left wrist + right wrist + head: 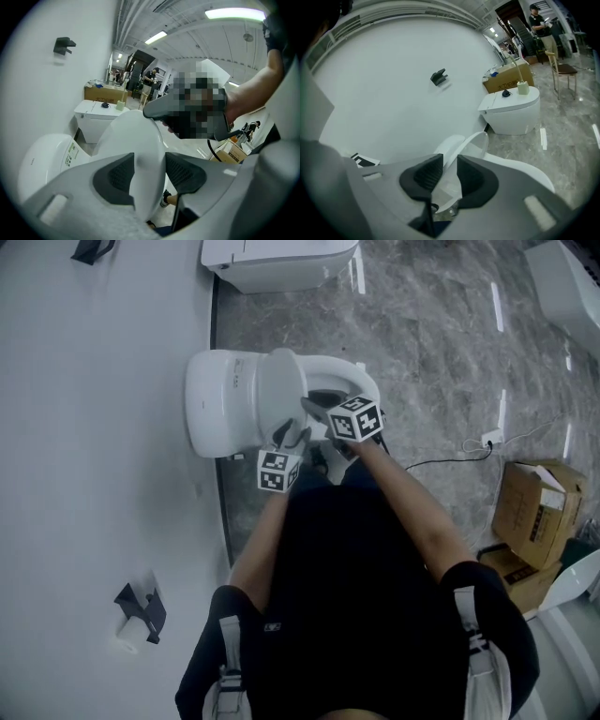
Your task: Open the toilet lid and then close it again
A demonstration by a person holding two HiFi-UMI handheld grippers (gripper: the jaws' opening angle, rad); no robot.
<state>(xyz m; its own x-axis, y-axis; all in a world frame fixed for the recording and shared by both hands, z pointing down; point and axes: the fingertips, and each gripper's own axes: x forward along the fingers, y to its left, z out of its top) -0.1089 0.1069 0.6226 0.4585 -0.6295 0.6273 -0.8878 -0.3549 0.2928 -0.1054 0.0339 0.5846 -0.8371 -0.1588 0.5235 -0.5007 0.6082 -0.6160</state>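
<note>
White toilet lid [279,395] is held half raised, tilted above the bowl [349,376]. Its edge is straddled by 2 grippers: the left gripper [149,176] spread wide, the right gripper [449,173] narrowly parted, neither clamped.

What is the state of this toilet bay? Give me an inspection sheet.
Surface: grey marbled floor.
Job's things: white toilet; lid raised.
Clutter: cardboard boxes on the floor at right.
Grippers: left gripper open, lid between its jaws; right gripper narrowly apart around the lid's edge, pressing unclear.
Cables: black cable across the floor to a white plug.
Surroundings: white wall with black paper holder; second toilet beyond.
</note>
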